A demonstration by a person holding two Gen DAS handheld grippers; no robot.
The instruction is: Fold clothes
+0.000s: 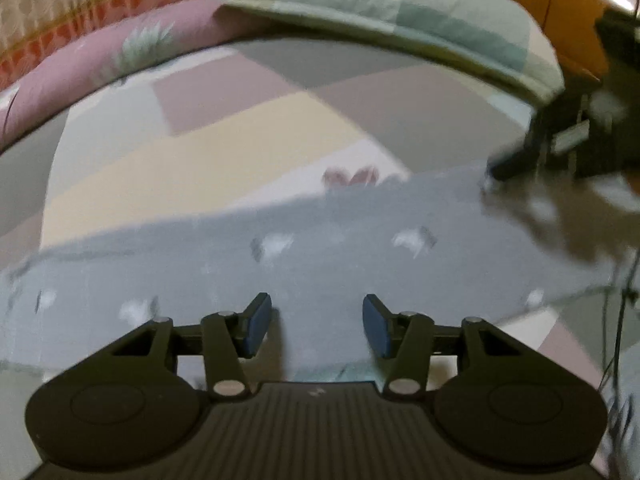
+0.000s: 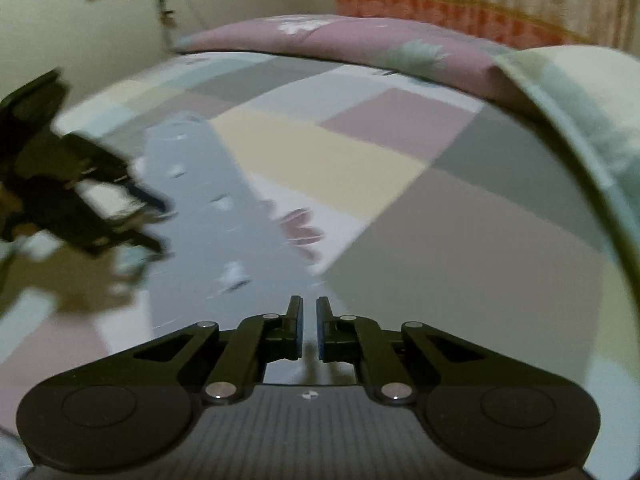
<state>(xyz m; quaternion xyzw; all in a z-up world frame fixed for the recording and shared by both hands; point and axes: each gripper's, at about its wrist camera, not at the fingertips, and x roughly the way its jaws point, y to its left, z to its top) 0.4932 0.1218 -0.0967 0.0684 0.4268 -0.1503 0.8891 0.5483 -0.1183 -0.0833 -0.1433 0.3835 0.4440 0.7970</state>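
Note:
A grey-blue garment [image 1: 320, 248] with small white prints lies flat across the patchwork bedsheet [image 1: 240, 140]. My left gripper [image 1: 317, 326] hovers just over it, open, with nothing between the blue pads. In the right wrist view the garment [image 2: 224, 232] runs away to the left. My right gripper [image 2: 310, 328] is over its near end, its fingers only a narrow gap apart and holding nothing that I can see. Each gripper shows blurred in the other's view: the right gripper [image 1: 504, 168] at the garment's far right edge, the left gripper [image 2: 162, 226] over the garment's left side.
A checked green pillow [image 1: 400, 20] lies at the head of the bed before a wooden headboard [image 1: 580, 0]. A folded pink quilt [image 2: 360, 40] runs along the far side under a patterned curtain [image 2: 480, 8]. A cream wall [image 2: 60, 40] stands at the left.

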